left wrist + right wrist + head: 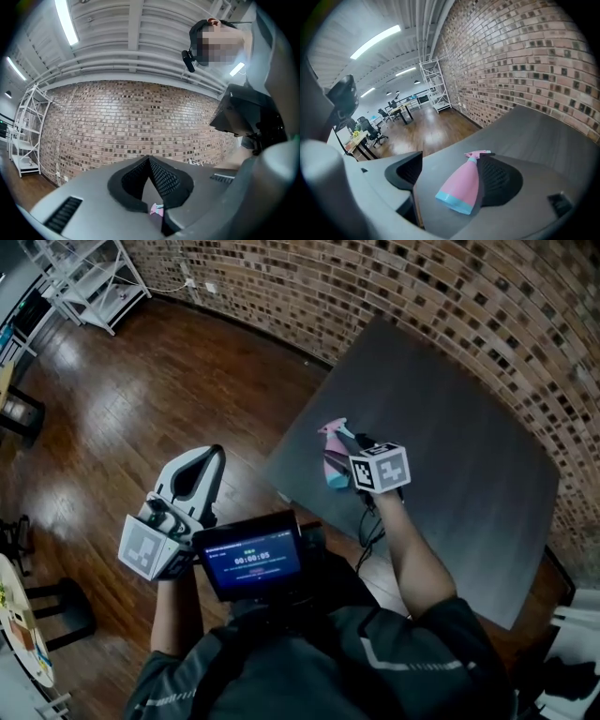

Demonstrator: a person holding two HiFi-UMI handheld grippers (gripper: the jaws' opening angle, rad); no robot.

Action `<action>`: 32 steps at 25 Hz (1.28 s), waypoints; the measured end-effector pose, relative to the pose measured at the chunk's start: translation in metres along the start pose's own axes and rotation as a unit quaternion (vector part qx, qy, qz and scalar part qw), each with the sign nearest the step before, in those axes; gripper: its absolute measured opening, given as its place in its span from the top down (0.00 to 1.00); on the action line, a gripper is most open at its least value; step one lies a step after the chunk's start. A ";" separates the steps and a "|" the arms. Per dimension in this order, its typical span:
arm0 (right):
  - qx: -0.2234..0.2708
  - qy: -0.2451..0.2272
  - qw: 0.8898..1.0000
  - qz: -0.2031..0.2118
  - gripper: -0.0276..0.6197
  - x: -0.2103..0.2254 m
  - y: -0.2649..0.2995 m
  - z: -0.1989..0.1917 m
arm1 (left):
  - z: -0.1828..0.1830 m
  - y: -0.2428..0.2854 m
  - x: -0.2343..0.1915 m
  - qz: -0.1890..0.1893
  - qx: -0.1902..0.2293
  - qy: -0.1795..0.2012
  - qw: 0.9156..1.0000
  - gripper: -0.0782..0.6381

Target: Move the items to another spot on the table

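Note:
A pink spray bottle [332, 463] with a blue base lies on its side near the left edge of the dark grey table [450, 427]. My right gripper [361, 451] is just beside it. In the right gripper view the bottle [461, 185] lies on the table between the wide-apart jaws, close against the right pad [501, 180], and the right gripper [452, 164] is open. My left gripper [208, 465] hangs over the wooden floor, left of the table. Its tips meet, so the left gripper [149, 160] is shut with nothing in it.
A brick wall [394, 287] curves behind the table. A white shelf rack [89, 277] stands at the far left on the wooden floor [141, 399]. A small screen [253, 559] sits on the person's chest. Desks and chairs [370, 129] stand further off in the room.

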State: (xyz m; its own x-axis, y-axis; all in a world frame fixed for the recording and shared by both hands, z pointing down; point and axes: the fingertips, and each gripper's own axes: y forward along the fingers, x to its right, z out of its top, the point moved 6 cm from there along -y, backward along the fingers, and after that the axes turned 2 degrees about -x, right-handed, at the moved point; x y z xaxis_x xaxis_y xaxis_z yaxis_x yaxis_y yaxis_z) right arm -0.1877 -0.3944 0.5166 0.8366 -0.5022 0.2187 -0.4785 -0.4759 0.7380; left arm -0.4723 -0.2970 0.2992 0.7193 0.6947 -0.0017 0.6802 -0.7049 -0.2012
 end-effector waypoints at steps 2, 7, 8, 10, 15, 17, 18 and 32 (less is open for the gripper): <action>-0.004 0.004 1.000 0.004 0.35 0.004 0.009 0.002 | 0.002 0.005 -0.009 0.012 0.004 0.006 1.000 0.90; 0.013 0.003 1.000 0.005 0.35 0.000 0.006 0.011 | 0.036 0.024 -0.027 -0.009 0.016 0.066 0.998 0.90; 0.014 0.008 1.000 0.003 0.35 -0.001 0.005 0.011 | 0.047 0.030 -0.028 -0.021 0.019 0.086 0.996 0.90; 0.006 0.019 1.000 -0.003 0.35 0.000 0.008 0.005 | 0.067 0.043 -0.026 -0.050 0.027 0.124 0.991 0.90; -0.040 0.046 0.998 -0.028 0.35 0.011 0.029 -0.013 | 0.105 0.078 -0.018 -0.120 0.043 0.182 0.975 0.90; -0.057 0.060 0.996 -0.035 0.35 0.013 0.040 -0.019 | 0.112 0.087 -0.019 -0.132 0.050 0.196 0.970 0.90; -0.066 0.068 0.995 -0.038 0.35 0.014 0.045 -0.021 | 0.113 0.090 -0.020 -0.138 0.053 0.200 0.969 0.90; -0.204 0.131 0.967 -0.084 0.27 0.040 0.109 -0.045 | 0.096 0.134 -0.067 -0.189 0.063 0.163 0.966 0.90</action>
State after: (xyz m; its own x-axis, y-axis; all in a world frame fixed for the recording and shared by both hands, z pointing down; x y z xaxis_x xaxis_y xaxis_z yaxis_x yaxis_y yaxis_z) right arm -0.1946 -0.4343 0.6346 0.9576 -0.2176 0.1890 -0.2305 -0.1844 0.9554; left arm -0.4429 -0.4240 0.1783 0.4435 0.8019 0.4003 0.8950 -0.3731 -0.2444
